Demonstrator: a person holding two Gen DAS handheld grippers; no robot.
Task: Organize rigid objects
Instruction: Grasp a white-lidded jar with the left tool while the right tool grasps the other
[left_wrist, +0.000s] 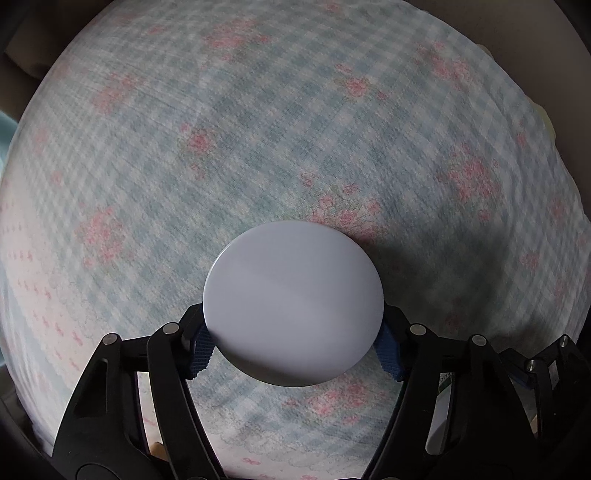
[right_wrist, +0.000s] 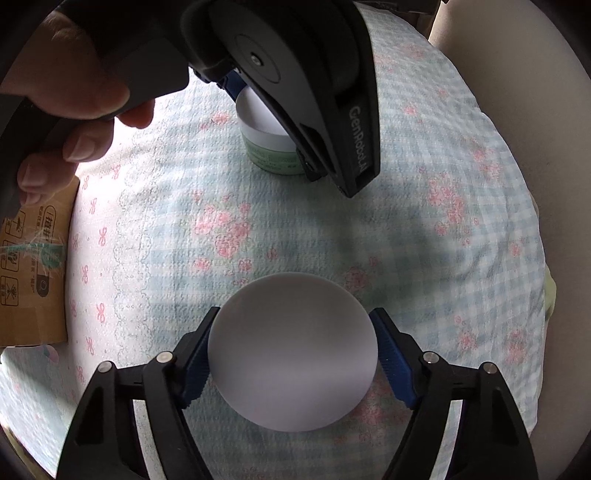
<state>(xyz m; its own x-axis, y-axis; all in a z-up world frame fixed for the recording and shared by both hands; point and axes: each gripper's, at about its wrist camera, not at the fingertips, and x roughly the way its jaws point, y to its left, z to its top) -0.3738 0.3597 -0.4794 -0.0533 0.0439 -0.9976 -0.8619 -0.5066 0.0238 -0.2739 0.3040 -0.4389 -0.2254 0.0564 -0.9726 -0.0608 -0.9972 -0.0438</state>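
In the left wrist view a pale blue-grey round lid (left_wrist: 293, 306) fills the gap of my left gripper (left_wrist: 293, 314), and both blue pads (left_wrist: 201, 350) press on its rim. The right wrist view shows this to be the top of a low green jar (right_wrist: 271, 157) on the cloth, with the left gripper's black housing (right_wrist: 295, 74) over it. Nearer in that view, a second round white lid (right_wrist: 291, 350) sits between the blue pads (right_wrist: 194, 369) of my right gripper (right_wrist: 294, 314), which touch it on both sides. What lies under this second lid is hidden.
A blue-checked cloth with pink flowers (left_wrist: 258, 147) covers the round table. A brown cardboard box (right_wrist: 33, 258) stands at the table's left edge. A person's hand (right_wrist: 74, 92) grips the left gripper's handle. The cloth's edge drops off at right (right_wrist: 543, 295).
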